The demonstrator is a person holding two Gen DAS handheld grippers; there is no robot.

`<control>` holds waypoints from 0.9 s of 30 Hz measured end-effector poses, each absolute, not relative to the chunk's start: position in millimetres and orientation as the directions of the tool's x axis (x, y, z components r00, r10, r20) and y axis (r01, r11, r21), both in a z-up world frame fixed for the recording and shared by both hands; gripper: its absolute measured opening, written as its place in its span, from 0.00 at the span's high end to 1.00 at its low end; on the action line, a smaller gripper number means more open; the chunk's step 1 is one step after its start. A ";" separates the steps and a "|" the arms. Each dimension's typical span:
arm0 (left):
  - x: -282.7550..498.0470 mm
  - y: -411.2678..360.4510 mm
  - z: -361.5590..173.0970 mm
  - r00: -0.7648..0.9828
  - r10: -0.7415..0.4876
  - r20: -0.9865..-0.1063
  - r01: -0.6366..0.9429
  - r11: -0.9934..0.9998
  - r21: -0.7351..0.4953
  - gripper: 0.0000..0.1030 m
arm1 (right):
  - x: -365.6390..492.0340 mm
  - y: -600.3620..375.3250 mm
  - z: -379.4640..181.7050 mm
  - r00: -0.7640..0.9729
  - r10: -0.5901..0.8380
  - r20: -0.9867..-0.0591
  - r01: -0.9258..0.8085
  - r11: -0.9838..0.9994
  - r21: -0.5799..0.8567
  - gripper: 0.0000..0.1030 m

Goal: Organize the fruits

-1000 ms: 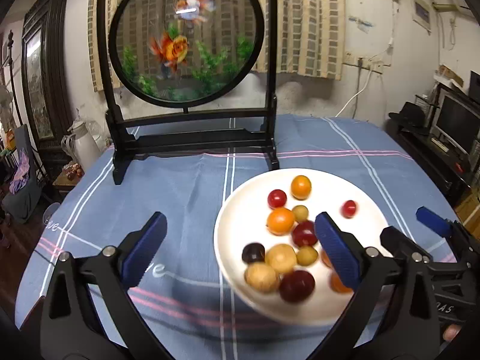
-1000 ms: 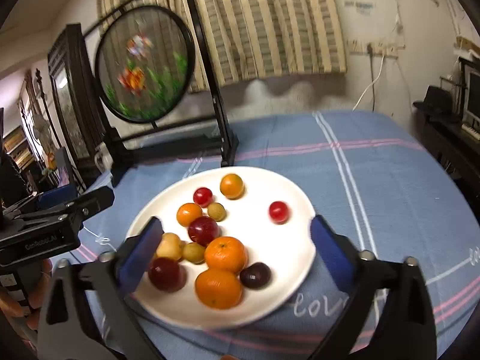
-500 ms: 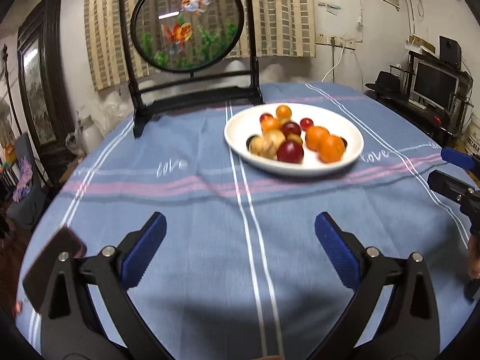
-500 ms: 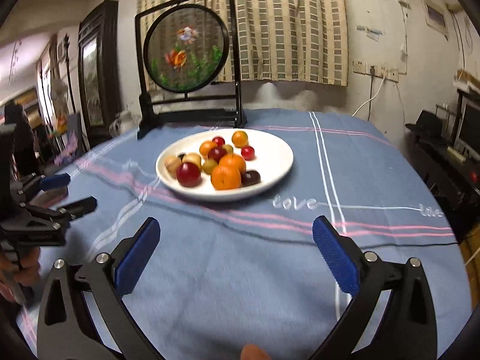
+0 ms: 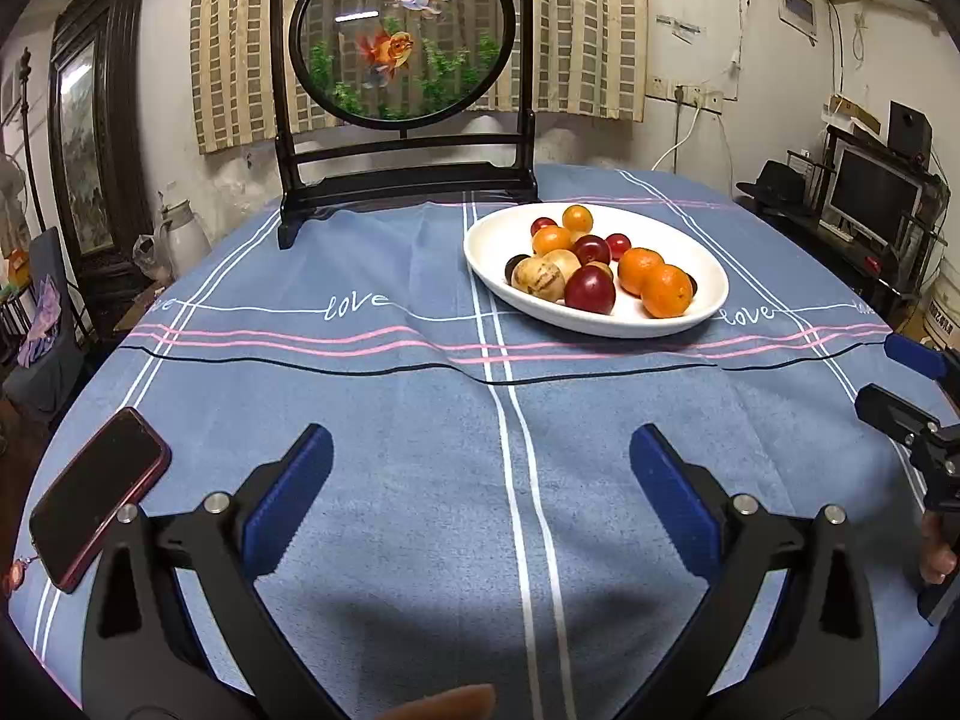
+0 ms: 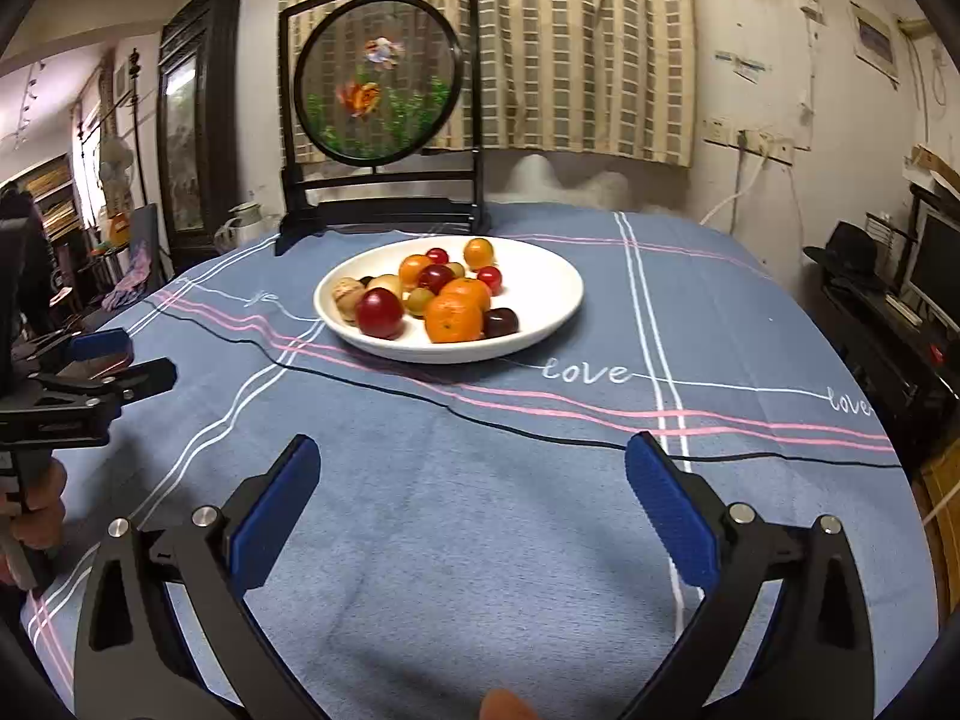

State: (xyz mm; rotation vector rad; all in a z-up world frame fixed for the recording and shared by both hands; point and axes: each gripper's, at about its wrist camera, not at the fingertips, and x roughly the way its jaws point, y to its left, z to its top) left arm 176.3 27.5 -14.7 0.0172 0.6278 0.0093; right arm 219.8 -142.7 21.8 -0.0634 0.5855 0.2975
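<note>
On the blue tablecloth [image 5: 420, 450]: a white plate [image 5: 711, 276] sits toward the far side, in front of a round goldfish screen on a dark stand [image 5: 403, 36].
Fruit: all of it lies in the plate, bunched toward the middle and the near rim.
Oranges: two large ones [image 6: 454, 317] touch each other near the front of the plate.
Red plum: one big red plum [image 6: 378, 313] sits at the near rim, just beside a mottled tan fruit [image 5: 540, 278].
Small fruit: small red, orange and greenish pieces lie behind these; a dark plum [image 6: 500, 322] rests just beside the front orange.
Left claw [image 5: 480, 480]: fingers spread wide apart, holding nothing, low over bare cloth and well apart from the plate.
Right claw [image 6: 471, 486]: fingers likewise wide apart and empty, over the cloth on the near side of the plate.
Phone: a dark phone with a red edge [image 5: 96, 498] lies on the cloth near the left claw's left finger.
Cloth: white and pink stripes cross it, with the word "love" stitched in white.
</note>
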 end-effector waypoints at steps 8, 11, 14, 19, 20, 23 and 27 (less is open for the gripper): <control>173.3 25.9 -13.9 0.813 0.021 -0.582 -0.001 0.999 0.034 0.02 | 219.3 -136.6 19.7 0.786 0.261 -0.561 -0.316 0.949 -0.001 0.01; 173.6 25.4 -14.4 0.813 0.023 -0.582 0.001 0.999 0.042 0.02 | 219.2 -134.3 19.4 0.788 0.255 -0.560 -0.318 0.948 -0.015 0.01; 174.1 24.0 -15.4 0.808 0.020 -0.589 0.009 0.999 0.046 0.02 | 220.1 -133.2 18.1 0.786 0.251 -0.565 -0.316 0.949 -0.019 0.01; 172.0 23.3 -15.2 0.814 0.036 -0.580 0.002 0.998 0.065 0.02 | 220.5 -133.2 17.3 0.784 0.250 -0.568 -0.316 0.949 -0.019 0.01; 171.6 23.1 -15.0 0.815 0.038 -0.578 0.000 0.998 0.066 0.02 | 220.7 -133.1 17.0 0.784 0.249 -0.569 -0.315 0.949 -0.019 0.01; 171.7 23.9 -14.5 0.816 0.037 -0.577 -0.001 0.998 0.064 0.02 | 221.0 -133.5 16.0 0.782 0.249 -0.571 -0.315 0.949 -0.018 0.01; 172.1 21.9 -14.1 0.816 0.043 -0.577 0.000 0.997 0.074 0.02 | 221.1 -133.4 15.6 0.782 0.249 -0.572 -0.315 0.949 -0.018 0.01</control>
